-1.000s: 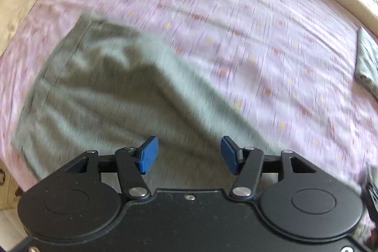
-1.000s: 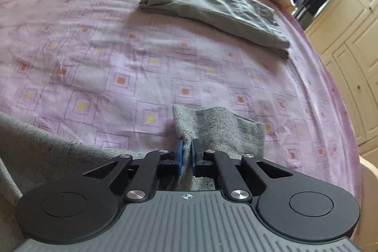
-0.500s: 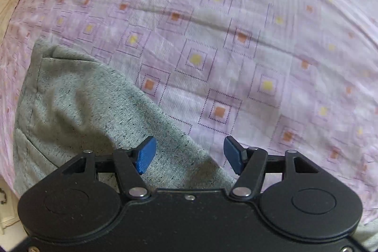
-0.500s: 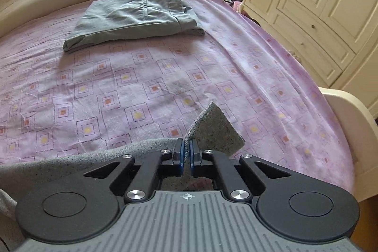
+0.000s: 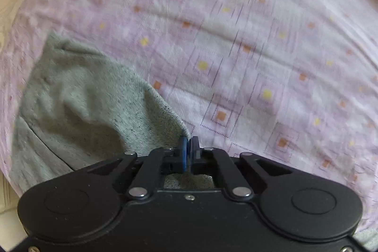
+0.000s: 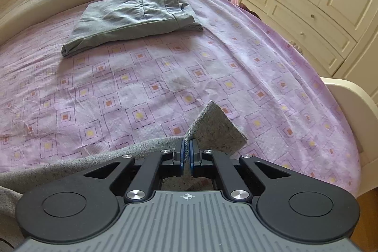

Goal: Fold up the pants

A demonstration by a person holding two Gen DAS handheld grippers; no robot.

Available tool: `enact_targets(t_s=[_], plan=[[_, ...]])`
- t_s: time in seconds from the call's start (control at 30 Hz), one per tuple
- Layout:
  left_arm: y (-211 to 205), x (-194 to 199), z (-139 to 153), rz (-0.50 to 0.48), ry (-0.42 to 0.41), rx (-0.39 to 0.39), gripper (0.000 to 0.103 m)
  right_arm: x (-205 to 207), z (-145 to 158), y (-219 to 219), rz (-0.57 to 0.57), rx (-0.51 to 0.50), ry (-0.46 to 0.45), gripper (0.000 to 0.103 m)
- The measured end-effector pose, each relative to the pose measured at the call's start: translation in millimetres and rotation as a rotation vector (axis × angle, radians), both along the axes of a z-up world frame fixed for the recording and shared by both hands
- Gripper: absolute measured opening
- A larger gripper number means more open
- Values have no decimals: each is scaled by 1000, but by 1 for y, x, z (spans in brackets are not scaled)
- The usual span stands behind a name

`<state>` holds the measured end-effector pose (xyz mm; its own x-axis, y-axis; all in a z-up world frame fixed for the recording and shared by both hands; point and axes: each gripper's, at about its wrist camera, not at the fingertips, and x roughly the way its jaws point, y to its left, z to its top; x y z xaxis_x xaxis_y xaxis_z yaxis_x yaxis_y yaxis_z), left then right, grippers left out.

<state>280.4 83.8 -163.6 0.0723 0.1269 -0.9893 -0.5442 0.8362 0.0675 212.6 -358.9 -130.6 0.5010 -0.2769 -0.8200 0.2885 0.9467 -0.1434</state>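
Left tongs: clenched on the pants edge, cloth spreading left over the bed.
Right tongs: gripping a pants corner (it pokes up past the pads).
Behind: folded trousers.

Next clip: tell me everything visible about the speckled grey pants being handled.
The speckled grey pants look like a soft, heathered knit with dark flecks. They lie partly spread and rumpled on the pink patterned bedsheet, with a seam line showing near the lower left of the left wrist view. The left hand-held gripper is shut on one edge; the right hand-held gripper pinches another, where a triangular corner sticks up above the sheet.
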Motion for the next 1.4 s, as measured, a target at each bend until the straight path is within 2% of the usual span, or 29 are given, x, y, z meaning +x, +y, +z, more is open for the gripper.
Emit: enact_targets(t_s=[0.07,0.17,0.27,0.33,0.43,0.57,0.6,0.67,0.83,1.0,1.2,1.4], plan=[[-5,-16,37,-47,-95,46,3,0,11,-3,0,17,-32,4],[-14,-53,99,-104,-247,121,3,-9,39,-8,0,43,-127,4],[-11,-104,139,-72,-329,103,3,-34,66,-16,-5,49,-199,4],[-7,-141,143,-24,-324,66,3,-58,73,-25,-29,60,-205,4],[-6,-182,115,-2,-247,31,3,-89,56,-36,-70,72,-119,4],[-6,-210,35,59,-76,-14,3,-111,-5,-44,-134,95,68,4],[-5,-213,18,65,-39,-22,3,-114,-22,-47,-165,115,117,3],[-5,-215,-4,83,11,-47,3,-120,-41,-51,-217,144,158,1],[-7,-209,-15,34,46,-65,3,-133,-44,-53,-274,183,119,1],[-6,-200,-18,-22,54,-96,3,-152,-36,-65,-345,241,8,1],[-2,-188,-34,-113,79,-133,4,-159,-36,-79,-481,285,-95,9],[5,-188,-45,-123,77,-150,6,-154,-43,-80,-476,255,-98,19]])
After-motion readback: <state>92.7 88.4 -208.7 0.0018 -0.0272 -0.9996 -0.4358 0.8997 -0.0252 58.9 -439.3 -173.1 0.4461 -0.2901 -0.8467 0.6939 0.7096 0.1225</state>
